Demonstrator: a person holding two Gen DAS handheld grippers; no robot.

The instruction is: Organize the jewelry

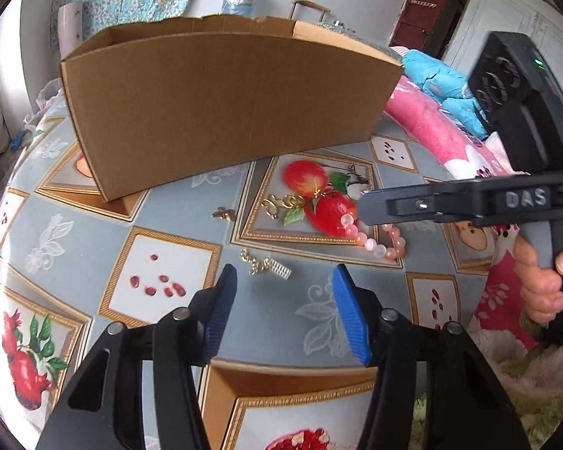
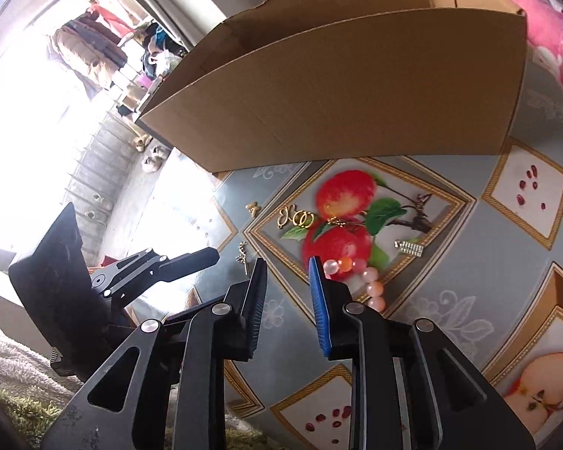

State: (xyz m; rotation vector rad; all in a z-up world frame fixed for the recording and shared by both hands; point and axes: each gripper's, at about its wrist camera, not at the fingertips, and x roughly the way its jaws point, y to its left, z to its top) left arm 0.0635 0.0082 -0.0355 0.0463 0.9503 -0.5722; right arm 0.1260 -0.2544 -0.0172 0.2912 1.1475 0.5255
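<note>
- Cardboard box (image 1: 221, 112): stands open-topped at the far side of the table (image 1: 75, 225), behind all the jewelry on the fruit-print cover.
- Left gripper (image 1: 285, 300): jaws part open, nothing between the blue pads. It hangs above the table, tilted downward.
- Gold pendant with silver comb clip (image 1: 266, 266): lies on the cover just ahead of the left gripper's fingertips, centred on the gap, not touched by either pad.
- Small gold charm (image 1: 223, 213): lies farther ahead, near the box's front wall.
- Gold ring pieces (image 1: 281, 202): lie right of the charm, on the printed apples.
- Pink bead bracelet (image 1: 379, 240): lies right of the gold pieces, partly under the right gripper's finger in the left wrist view.
- Right gripper (image 2: 287, 292): jaws narrowly open, nothing clamped. In the right wrist view the bracelet lies outside the jaws, just beside the outer face of the blue-padded finger; contact cannot be determined.
- Hand (image 1: 544, 281): wraps the right gripper's handle at the far right.
</note>
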